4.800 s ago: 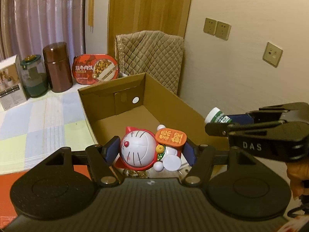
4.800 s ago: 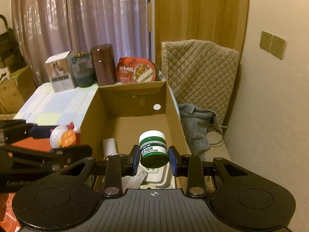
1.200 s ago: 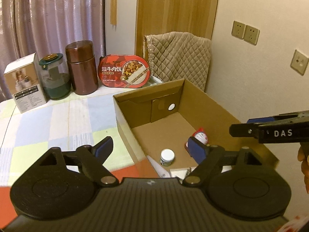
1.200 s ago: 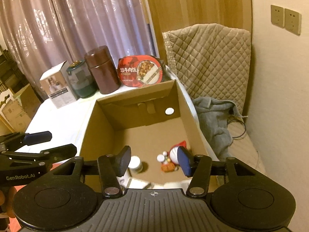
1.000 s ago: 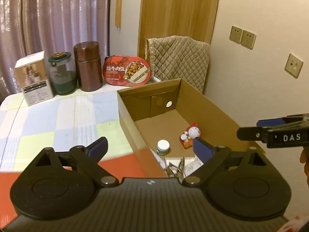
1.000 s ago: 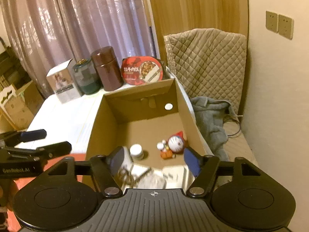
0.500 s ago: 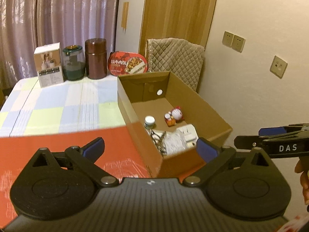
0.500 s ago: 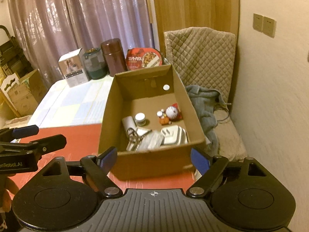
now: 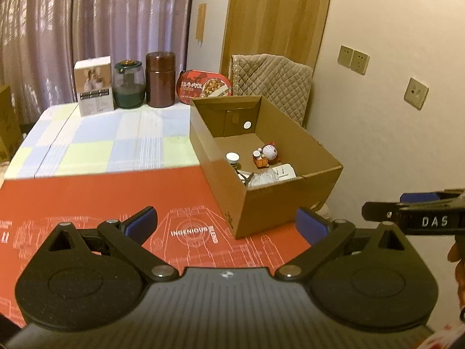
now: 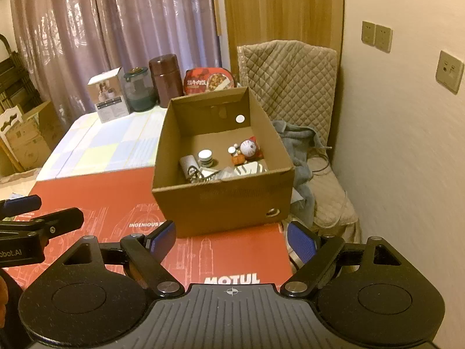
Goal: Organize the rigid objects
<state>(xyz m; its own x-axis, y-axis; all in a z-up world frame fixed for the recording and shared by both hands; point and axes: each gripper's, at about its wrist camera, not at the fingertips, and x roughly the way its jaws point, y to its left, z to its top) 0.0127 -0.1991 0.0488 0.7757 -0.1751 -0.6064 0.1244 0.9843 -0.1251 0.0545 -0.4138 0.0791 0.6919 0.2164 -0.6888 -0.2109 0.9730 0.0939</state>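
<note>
Spread wide and empty, 2 black hand-held grippers, left (image 9: 226,222) and right (image 10: 231,238), are held before 1 brown cardboard box (image 10: 221,200); 1 white-lidded green jar (image 10: 205,157) and 1 round-headed cat figurine (image 10: 249,149) are seen inside, well ahead.

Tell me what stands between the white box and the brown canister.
A green-lidded glass jar stands between the white box and the brown canister, seen in both wrist views.
</note>
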